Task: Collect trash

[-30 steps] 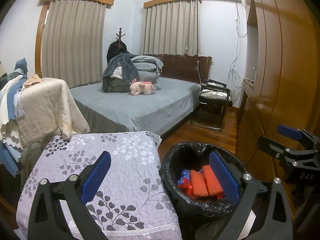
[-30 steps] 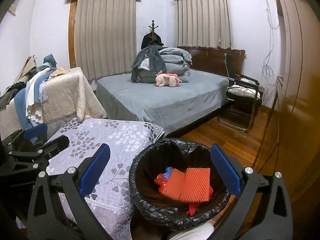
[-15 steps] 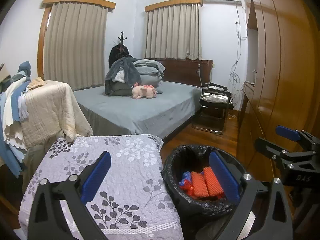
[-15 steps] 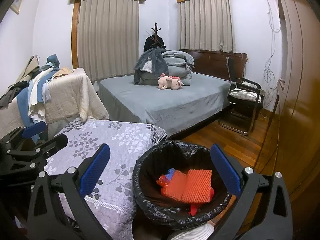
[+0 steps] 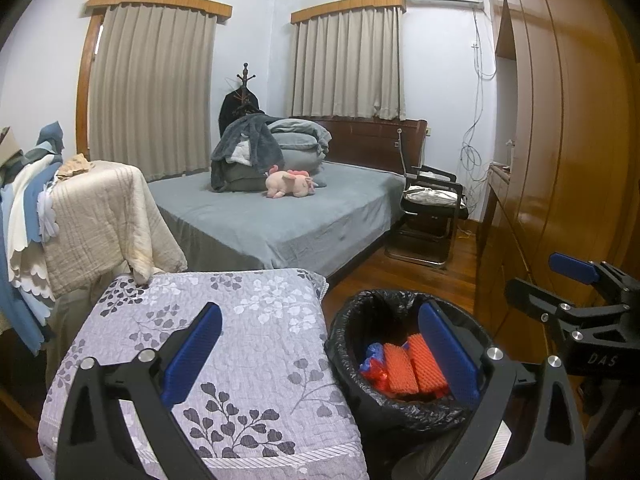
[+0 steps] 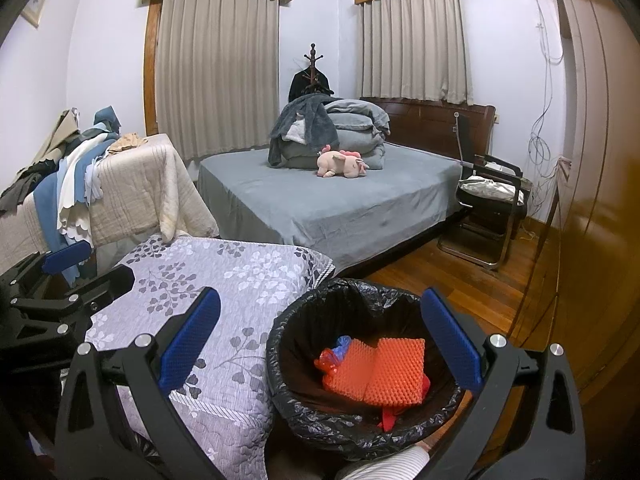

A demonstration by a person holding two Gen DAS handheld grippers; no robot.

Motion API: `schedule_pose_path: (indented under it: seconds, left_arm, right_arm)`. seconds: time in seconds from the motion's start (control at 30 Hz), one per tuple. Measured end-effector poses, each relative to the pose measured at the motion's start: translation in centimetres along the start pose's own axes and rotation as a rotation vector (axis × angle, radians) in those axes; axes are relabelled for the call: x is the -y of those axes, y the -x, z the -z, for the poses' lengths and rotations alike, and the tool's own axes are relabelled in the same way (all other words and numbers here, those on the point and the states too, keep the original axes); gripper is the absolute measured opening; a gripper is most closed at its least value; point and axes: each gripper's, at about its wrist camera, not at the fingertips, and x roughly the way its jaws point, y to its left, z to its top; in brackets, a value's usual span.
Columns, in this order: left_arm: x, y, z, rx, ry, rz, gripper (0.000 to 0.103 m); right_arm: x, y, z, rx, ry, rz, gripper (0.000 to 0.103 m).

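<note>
A bin lined with a black bag [image 5: 400, 408] [image 6: 320, 420] stands on the wooden floor beside a floral quilted surface [image 5: 248, 344] [image 6: 224, 296]. Inside it lie orange foam netting [image 5: 412, 368] [image 6: 380, 372] and a red and blue plastic scrap [image 5: 372, 362] [image 6: 332, 354]. My left gripper [image 5: 320, 344] is open and holds nothing, hovering over the quilt's right edge and the bin's left side. My right gripper [image 6: 320, 336] is also open and holds nothing, above the bin. Each gripper shows at the edge of the other's view: right gripper [image 5: 576, 280], left gripper [image 6: 68, 264].
A grey bed [image 6: 340, 200] with folded bedding and a pink plush toy [image 6: 344, 164] fills the middle. Draped cloths [image 6: 100, 192] pile at the left. A black chair [image 6: 488, 208] stands by the bed. A wooden wardrobe [image 5: 560, 160] lines the right. A striped sleeve [image 6: 392, 464] shows at the bottom.
Both views have tilted slightly upward and pulled back, so the bin and quilt sit lower in frame. Both grippers stay open; the bin's contents have not moved.
</note>
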Motion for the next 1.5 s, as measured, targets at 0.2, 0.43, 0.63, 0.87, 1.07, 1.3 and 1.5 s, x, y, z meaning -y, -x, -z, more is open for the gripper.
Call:
schedule_pose_path:
  seconds: [0.2,0.43,0.63,0.87,1.07,1.3,1.5]
  left_arm:
    - [-0.06,-0.05,0.0,0.0,0.0,0.001,0.097]
    - [-0.1,-0.04,0.0,-0.001,0.001,0.001,0.097]
    - [-0.19,0.0,0.0,-0.001,0.001,0.001,0.097]
    - [-0.41,0.09,0.05,-0.002,0.002,-0.001,0.097]
    - [-0.39,0.05,0.03,-0.004,0.002,0.0,0.097]
    - [-0.41,0.08,0.03,-0.004,0.002,-0.001,0.097]
    - [-0.51,0.01,0.07,-0.007,0.002,0.0,0.097]
  right_arm:
    - [-0.03,0.0,0.0,0.0,-0.001,0.001,0.098]
    - [-0.05,-0.03,0.01,-0.003,-0.002,0.0,0.098]
    - [-0.09,-0.09,0.01,-0.002,-0.001,-0.001,0.098]
    - [-0.12,-0.1,0.0,-0.002,-0.001,0.0,0.098]
    - [-0.15,-0.12,-0.01,-0.004,-0.002,-0.001,0.098]
    - [-0.06,-0.09,-0.02,-0.003,-0.001,0.0,0.098]
    - [-0.18,-0.13,0.02,-0.003,-0.002,-0.001,0.098]
